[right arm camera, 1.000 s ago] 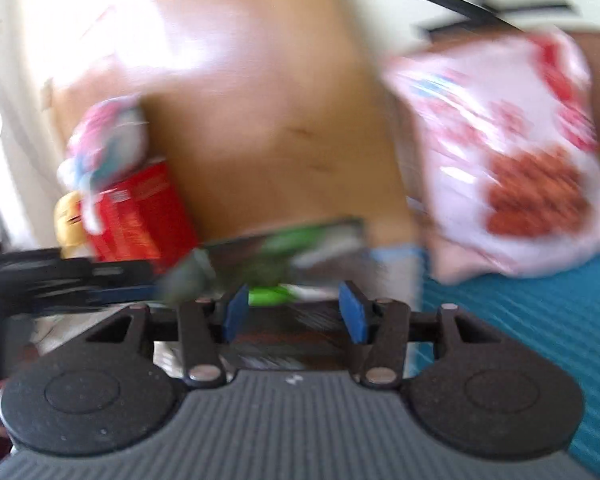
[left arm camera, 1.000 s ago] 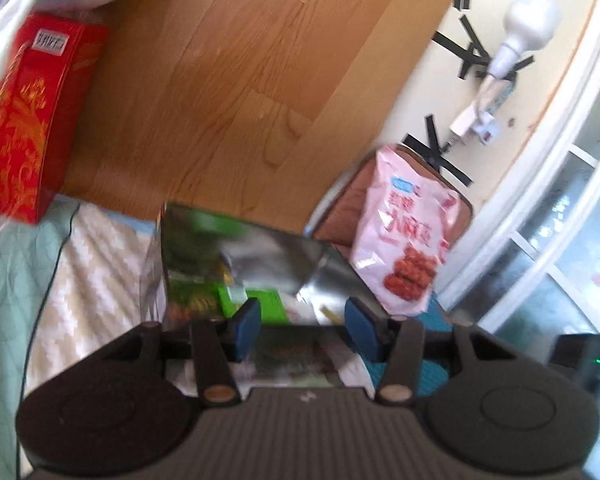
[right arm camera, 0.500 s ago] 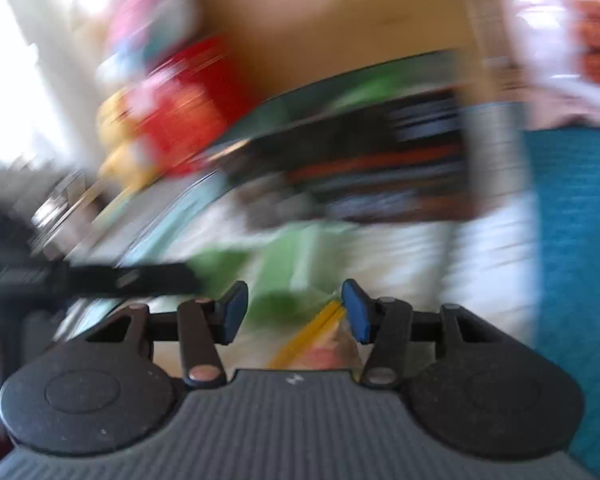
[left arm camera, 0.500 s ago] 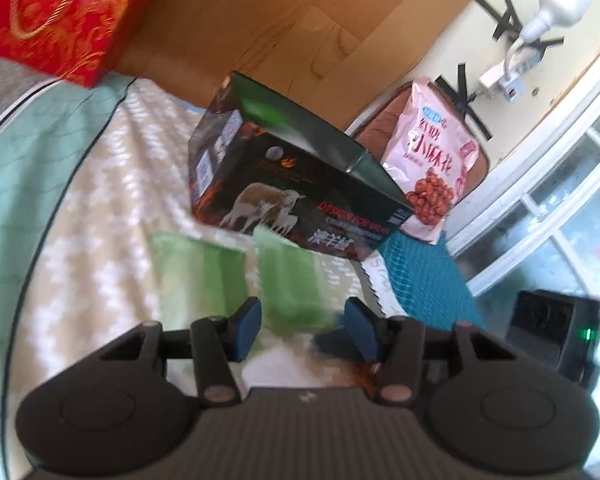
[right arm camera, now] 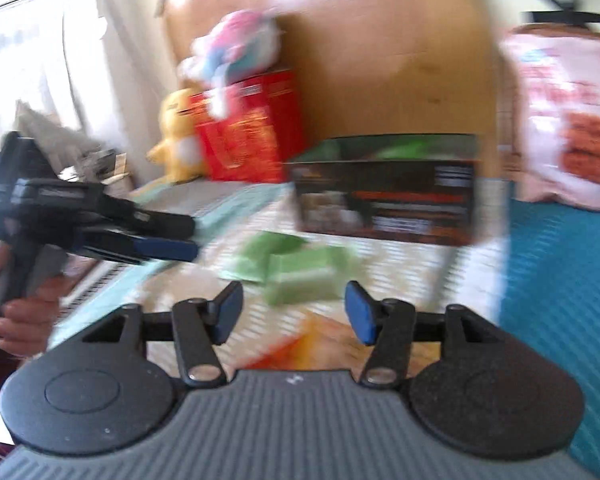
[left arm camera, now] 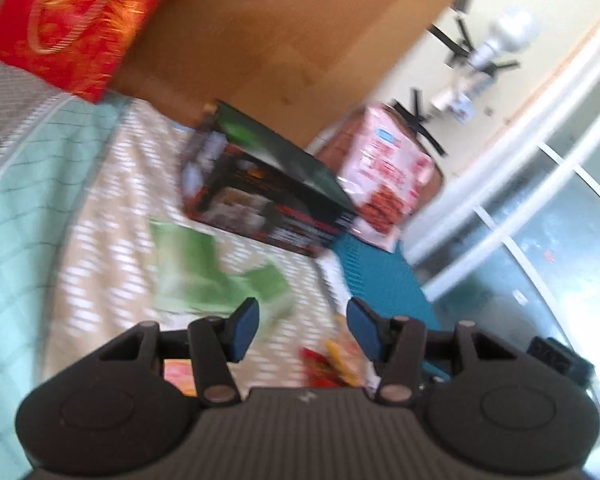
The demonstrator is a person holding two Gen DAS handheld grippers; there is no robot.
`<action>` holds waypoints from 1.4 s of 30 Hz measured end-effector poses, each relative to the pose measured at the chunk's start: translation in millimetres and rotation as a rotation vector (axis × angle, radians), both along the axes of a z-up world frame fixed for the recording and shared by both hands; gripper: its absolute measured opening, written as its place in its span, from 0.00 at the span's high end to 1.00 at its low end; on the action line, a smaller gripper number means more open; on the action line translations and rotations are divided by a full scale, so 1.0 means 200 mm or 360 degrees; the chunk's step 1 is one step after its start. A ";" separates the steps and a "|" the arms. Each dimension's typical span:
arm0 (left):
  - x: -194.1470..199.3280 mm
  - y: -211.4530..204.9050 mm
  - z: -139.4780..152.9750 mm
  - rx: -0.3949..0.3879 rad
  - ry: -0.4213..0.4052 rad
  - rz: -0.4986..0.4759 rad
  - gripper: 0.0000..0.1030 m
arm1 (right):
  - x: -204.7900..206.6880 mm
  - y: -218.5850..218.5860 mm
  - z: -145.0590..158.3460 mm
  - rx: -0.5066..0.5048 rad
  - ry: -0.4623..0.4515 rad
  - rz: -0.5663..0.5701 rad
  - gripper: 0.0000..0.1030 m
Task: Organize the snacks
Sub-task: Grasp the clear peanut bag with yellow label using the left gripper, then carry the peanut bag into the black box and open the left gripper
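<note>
Both tools stand spread and empty: the left gripper (left arm camera: 302, 330) and right gripper (right arm camera: 292, 312) have jaws just widened, nothing between them. The flat green foil snack packets (right arm camera: 296, 268) lie on the patterned bedspread (left arm camera: 100, 280), just before the dark printed cardboard box (right arm camera: 384, 192). Recommended: settle the blurred approach, straddle one packet's edge squarely, then close.

two green packets (right arm camera: 296, 268), one black box (right arm camera: 384, 204), one pink bag (left arm camera: 388, 176)
</note>
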State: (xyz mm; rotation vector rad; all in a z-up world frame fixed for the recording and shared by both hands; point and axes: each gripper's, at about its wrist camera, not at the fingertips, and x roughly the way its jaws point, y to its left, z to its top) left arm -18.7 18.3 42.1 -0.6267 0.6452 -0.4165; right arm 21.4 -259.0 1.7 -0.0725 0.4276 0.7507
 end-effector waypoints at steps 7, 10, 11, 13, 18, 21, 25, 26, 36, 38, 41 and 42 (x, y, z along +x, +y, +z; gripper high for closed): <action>0.11 -0.28 -0.05 0.0048 0.0078 -0.0231 0.46 | 0.00 -0.09 -0.11 -0.0125 0.0045 -0.0154 0.33; 0.14 -0.38 -0.08 0.0102 0.0123 -0.0291 0.46 | 0.00 -0.09 -0.13 -0.0177 0.0017 -0.0145 0.32; 0.15 -0.40 -0.10 0.0121 0.0143 -0.0300 0.46 | -0.01 -0.09 -0.13 -0.0206 -0.0016 -0.0139 0.31; 0.16 -0.43 -0.12 0.0136 0.0182 -0.0301 0.46 | 0.00 -0.10 -0.11 -0.0239 -0.0068 -0.0114 0.28; 0.16 -0.42 -0.15 0.0143 0.0212 -0.0256 0.48 | 0.09 -0.07 -0.10 -0.0310 -0.0074 0.0016 0.25; 0.17 -0.40 -0.16 0.0171 0.0223 -0.0231 0.59 | 0.13 -0.05 -0.13 -0.0268 -0.0017 0.0097 0.32; 0.21 -0.38 -0.16 0.0157 0.0234 -0.0235 0.74 | 0.14 -0.06 -0.14 -0.0149 0.0071 0.0112 0.49; 0.21 -0.38 -0.15 0.0148 0.0230 -0.0245 0.75 | 0.13 -0.06 -0.13 -0.0137 0.0075 0.0095 0.53; 0.37 -0.31 0.18 0.0161 -0.0058 -0.0184 0.76 | 0.21 0.05 0.17 0.0043 -0.0235 -0.0005 0.62; 0.47 -0.29 0.25 0.0214 -0.0118 -0.0140 0.75 | 0.28 0.13 0.23 0.0039 -0.0330 -0.0049 0.62; 0.64 -0.27 0.27 0.0240 -0.0121 -0.0101 0.75 | 0.44 0.18 0.26 0.0046 -0.0361 -0.0108 0.62; 0.69 -0.26 0.26 0.0250 -0.0113 -0.0086 0.75 | 0.49 0.20 0.26 0.0051 -0.0357 -0.0127 0.62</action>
